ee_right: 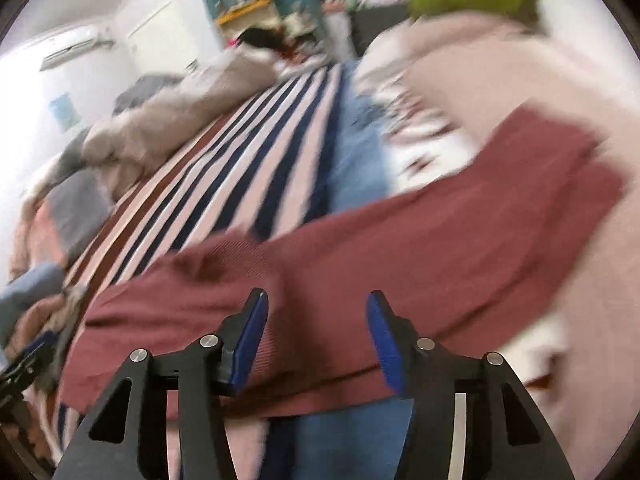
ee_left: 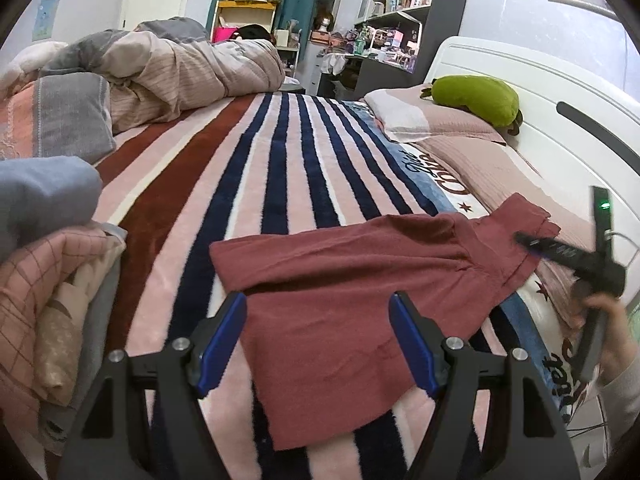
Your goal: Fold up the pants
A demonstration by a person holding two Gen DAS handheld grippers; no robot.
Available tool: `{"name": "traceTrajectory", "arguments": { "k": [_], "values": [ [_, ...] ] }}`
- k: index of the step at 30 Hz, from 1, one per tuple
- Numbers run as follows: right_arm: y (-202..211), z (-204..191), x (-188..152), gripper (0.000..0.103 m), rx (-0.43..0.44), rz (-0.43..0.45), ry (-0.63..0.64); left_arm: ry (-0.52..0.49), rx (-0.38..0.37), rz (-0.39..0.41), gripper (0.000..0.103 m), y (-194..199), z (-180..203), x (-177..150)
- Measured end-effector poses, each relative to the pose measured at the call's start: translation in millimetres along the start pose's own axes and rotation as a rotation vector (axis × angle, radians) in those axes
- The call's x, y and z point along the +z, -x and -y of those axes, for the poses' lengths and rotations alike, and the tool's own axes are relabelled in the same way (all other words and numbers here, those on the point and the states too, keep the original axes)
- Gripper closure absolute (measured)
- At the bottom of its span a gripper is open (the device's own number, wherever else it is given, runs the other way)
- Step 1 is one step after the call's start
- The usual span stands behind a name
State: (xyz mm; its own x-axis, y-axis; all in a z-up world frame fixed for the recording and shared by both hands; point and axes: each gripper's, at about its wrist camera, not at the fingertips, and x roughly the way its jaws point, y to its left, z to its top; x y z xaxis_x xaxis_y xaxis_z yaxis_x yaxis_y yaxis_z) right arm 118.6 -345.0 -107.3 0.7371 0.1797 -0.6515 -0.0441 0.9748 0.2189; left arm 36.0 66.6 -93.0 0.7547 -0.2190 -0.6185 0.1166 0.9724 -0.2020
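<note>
Matt maroon knit-cloth pants (ee_left: pixel 360 280) on a plush, fuzzy striped blanket (ee_left: pixel 260 168)

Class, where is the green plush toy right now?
In the left wrist view, the green plush toy lies upper right on the pink pillow, against the white headboard.

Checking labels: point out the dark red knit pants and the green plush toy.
dark red knit pants (ee_left: pixel 344 272), left wrist view, middle of fabric
green plush toy (ee_left: pixel 476 98), left wrist view, its rounded body
</note>
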Motion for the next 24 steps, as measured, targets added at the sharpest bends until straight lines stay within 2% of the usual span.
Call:
{"name": "traceTrajectory", "arguments": {
  "k": [3,6,8,14,21,22,24],
  "values": [
    [31,32,17,0.051,-0.144,0.058,0.001,0.019,-0.006,0.010,0.033,2,-3,1],
    [47,57,30,0.051,-0.256,0.068,0.002,0.027,-0.013,0.014,0.032,1,-2,1],
    [49,71,35,0.051,-0.301,0.057,0.008,0.025,-0.015,0.013,0.033,-1,1,1],
    [20,88,46,0.051,-0.281,-0.034,0.002,0.010,-0.007,0.006,0.032,-5,6,3],
    [-22,88,62,0.052,-0.283,-0.068,0.045,0.014,0.022,-0.010,0.032,-17,4,2],
    [-27,88,65,0.054,-0.289,-0.075,0.052,0.014,0.024,-0.011,0.032,-19,4,3],
    [-39,88,72,0.067,-0.316,-0.089,0.068,0.014,0.025,-0.012,0.032,-22,5,3]
  ]
}}
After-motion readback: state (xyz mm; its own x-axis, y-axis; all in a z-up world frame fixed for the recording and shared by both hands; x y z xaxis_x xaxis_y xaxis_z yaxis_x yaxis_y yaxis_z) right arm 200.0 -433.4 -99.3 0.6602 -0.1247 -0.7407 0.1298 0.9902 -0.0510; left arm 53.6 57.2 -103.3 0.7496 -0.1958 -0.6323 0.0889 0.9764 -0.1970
